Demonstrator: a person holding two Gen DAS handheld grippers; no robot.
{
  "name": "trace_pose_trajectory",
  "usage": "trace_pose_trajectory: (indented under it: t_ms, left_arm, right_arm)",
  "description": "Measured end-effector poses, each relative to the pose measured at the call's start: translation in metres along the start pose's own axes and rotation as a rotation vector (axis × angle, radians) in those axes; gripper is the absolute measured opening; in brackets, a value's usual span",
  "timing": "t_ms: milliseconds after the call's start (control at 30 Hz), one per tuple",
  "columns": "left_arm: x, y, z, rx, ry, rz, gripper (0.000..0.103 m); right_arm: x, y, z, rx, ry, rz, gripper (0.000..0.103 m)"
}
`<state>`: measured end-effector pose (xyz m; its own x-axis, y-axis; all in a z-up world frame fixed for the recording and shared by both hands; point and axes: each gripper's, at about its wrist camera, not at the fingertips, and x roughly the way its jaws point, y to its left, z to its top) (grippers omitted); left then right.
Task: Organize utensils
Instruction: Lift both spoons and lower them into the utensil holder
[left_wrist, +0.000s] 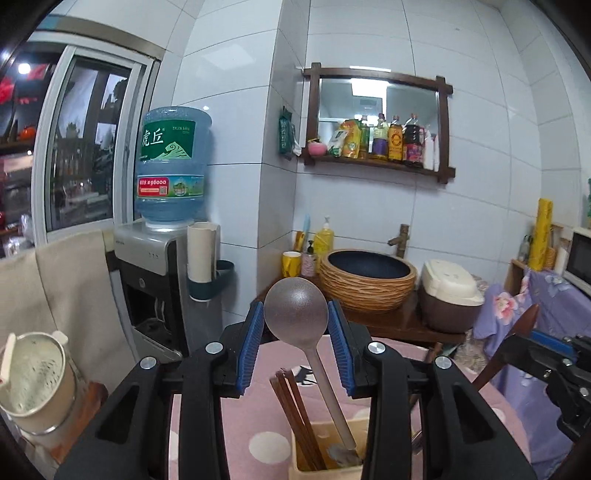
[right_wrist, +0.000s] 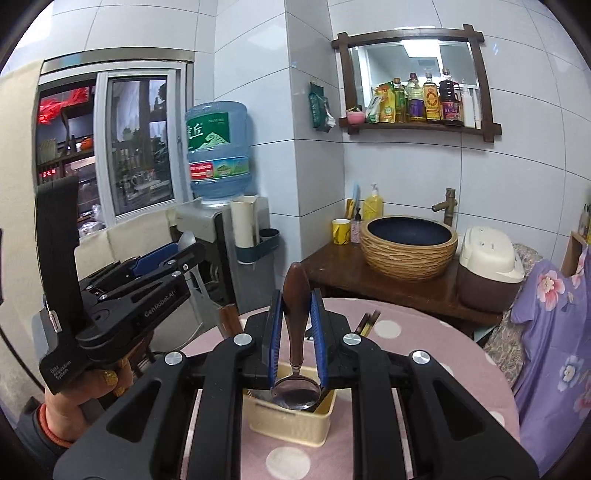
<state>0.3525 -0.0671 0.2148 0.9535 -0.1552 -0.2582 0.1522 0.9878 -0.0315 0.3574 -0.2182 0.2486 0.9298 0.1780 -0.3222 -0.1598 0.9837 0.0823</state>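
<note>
Left gripper (left_wrist: 295, 332) holds a grey metal ladle (left_wrist: 296, 315) by its round bowl, the blue pads pressed against the bowl's two sides. That bowl points up with its dull, speckled back toward the camera, and the flat, pale handle runs down into a cream plastic utensil holder (left_wrist: 306, 469) below the gripper, where its end sits among other cutlery. Right gripper (right_wrist: 297, 317) is narrowed on the dark brown wooden handle of a spoon (right_wrist: 296, 389); the handle stands upright between the blue pads, rounded at the top and tapering to a thin metal neck, and the shiny bowl hangs underneath, just above the holder's open top. From the right wrist view the holder is a small cream box with a slotted side, standing on a round table (right_wrist: 424, 354) covered in pink cloth with white dots, toward the near edge. Brown wooden chopsticks (left_wrist: 295, 410) lean in the holder's left part in the left wrist view, beside the ladle handle. A hand (right_wrist: 85, 391) with gold-painted nails and a red wristband grips the black handle of the left gripper at the left of the right wrist view. Beyond the table's far edge are a woven washbasin (right_wrist: 408, 243), a rice cooker (right_wrist: 487, 266) and a water dispenser (left_wrist: 173, 166).
</note>
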Motion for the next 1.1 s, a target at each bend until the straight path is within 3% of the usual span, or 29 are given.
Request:
trace_pose_trajectory:
  t_ms: [333, 667, 1100]
  left_arm:
    - [0.031, 0.004, -0.038, 0.061, 0.094, 0.039, 0.036]
    - [0.017, 0.005, -0.018, 0.062, 0.007, 0.057, 0.036]
    - [0.034, -0.002, -0.051, 0.123, 0.060, 0.095, 0.036]
  right_arm:
    - [0.047, -0.016, -0.022, 0.037, 0.074, -0.026, 0.016]
    - [0.055, -0.016, -0.034, 0.029, 0.075, -0.040, 0.016]
    - [0.062, -0.008, -0.046, 0.016, 0.101, -0.042, 0.016]
